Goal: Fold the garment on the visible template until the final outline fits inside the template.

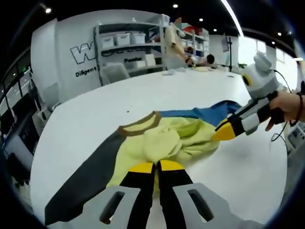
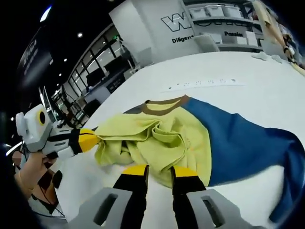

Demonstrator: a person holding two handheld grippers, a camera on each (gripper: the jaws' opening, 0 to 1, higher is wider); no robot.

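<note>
Big white bench (image 1: 143, 102) takes up most of both views, and the garment (image 1: 162, 136) is lying on it, spread out but nowhere near flat. It's a colour-block top: yellow-green body in the middle, a dark grey sleeve (image 1: 83, 179) running off one side, a blue sleeve (image 2: 243, 143) off the other, and a brown collar (image 1: 138, 125) at the far edge. The yellow part is all bunched and rumpled into soft folds in the centre, while both sleeves lie fairly smooth on the bench top.

In the left gripper view the left hand-held gripper (image 1: 156, 166) sits low at the near edge of the yellow fabric, yellow tips nearly together with just a sliver of gap. The cloth is right at the tips, but I can't tell if any of it is actually pinched.

The right hand-held gripper (image 2: 155, 170) in its own view has its tips a bit apart, at the near hem of the yellow body; can't tell if it's holding cloth either. Seen from the left gripper view, its tip is touching the yellow fabric next to the blue sleeve, with a hand (image 1: 286, 107) wrapped round it.

Behind the bench there's a shelf (image 1: 126, 45) with white bins
</note>
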